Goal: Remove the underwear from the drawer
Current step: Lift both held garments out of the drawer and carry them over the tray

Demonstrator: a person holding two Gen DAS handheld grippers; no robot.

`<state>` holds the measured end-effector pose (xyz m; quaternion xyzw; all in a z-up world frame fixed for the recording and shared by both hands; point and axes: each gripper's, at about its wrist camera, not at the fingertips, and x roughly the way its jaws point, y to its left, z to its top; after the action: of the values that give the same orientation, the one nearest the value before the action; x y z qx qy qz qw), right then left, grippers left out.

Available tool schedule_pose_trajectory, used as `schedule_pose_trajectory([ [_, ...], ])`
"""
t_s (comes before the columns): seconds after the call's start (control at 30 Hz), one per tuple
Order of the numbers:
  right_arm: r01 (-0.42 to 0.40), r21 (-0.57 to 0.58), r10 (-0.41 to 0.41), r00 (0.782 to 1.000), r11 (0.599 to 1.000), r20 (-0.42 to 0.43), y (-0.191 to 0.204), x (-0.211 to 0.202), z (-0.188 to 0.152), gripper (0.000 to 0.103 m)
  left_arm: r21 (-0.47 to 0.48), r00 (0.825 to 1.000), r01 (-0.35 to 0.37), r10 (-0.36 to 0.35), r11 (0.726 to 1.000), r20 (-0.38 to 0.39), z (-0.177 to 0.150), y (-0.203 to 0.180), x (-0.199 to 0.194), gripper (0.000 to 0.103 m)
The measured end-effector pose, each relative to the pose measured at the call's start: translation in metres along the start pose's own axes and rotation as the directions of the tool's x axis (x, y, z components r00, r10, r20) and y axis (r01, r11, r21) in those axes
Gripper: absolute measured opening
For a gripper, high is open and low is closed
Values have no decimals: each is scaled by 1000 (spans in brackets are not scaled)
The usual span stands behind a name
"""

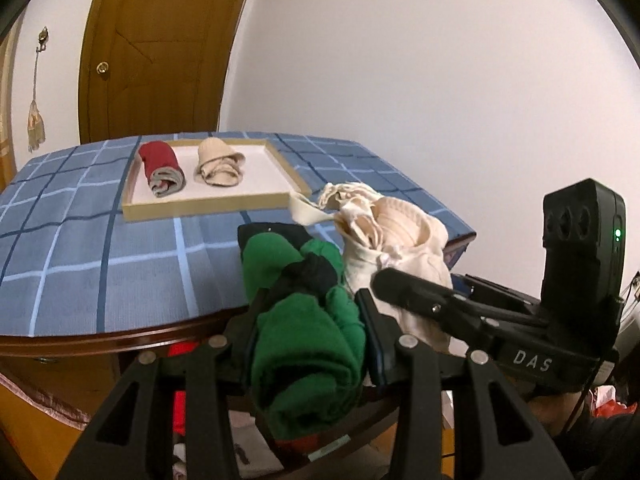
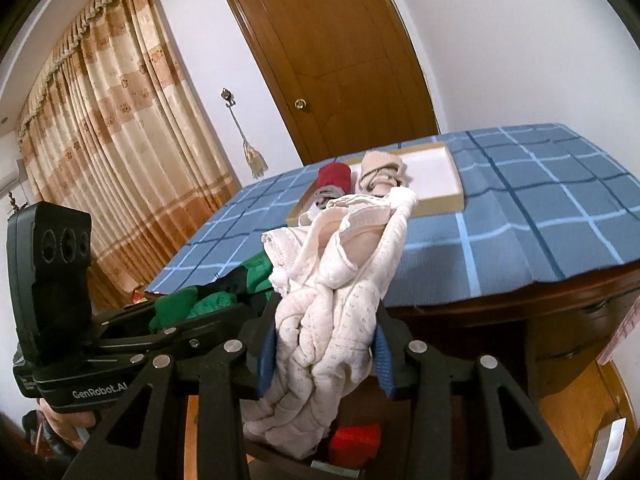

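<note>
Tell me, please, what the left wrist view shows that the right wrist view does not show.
Only the left wrist view: the left gripper shut on the green and black underwear, seen close, and the right gripper from the side.

Only the right wrist view: the patterned curtain, and the blue pads pressing the cream underwear.

Both share: the wooden door, the blue checked tablecloth, and the shallow tray holding a red roll and a beige roll.
</note>
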<state>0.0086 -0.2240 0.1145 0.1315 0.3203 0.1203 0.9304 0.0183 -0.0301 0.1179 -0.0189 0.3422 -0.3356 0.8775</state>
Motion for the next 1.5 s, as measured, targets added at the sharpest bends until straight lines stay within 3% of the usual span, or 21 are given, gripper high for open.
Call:
schedule_pose_trajectory([
  [0.3,12,-41,-9,998,999,69,7,3,23,43,9,996,-29,28,1000,87,25,2,0,41],
  [0.6,19,-55,-11,989,998,150,10,3,55,43,11,979,-61,58,998,195,51,3,-4,41],
  [0.73,29,-68,-16,984,997,180,13,4,64,43,28,972,-73,65,997,225,62,2,0,34],
  [1.1,44,-31,-38,987,999,154,-1,26,69,43,13,985,-88,85,996,150,60,13,36,21],
  [1.5,50,13,-52,981,999,188,-17,25,79,43,47,976,-116,105,992,190,89,6,36,19],
])
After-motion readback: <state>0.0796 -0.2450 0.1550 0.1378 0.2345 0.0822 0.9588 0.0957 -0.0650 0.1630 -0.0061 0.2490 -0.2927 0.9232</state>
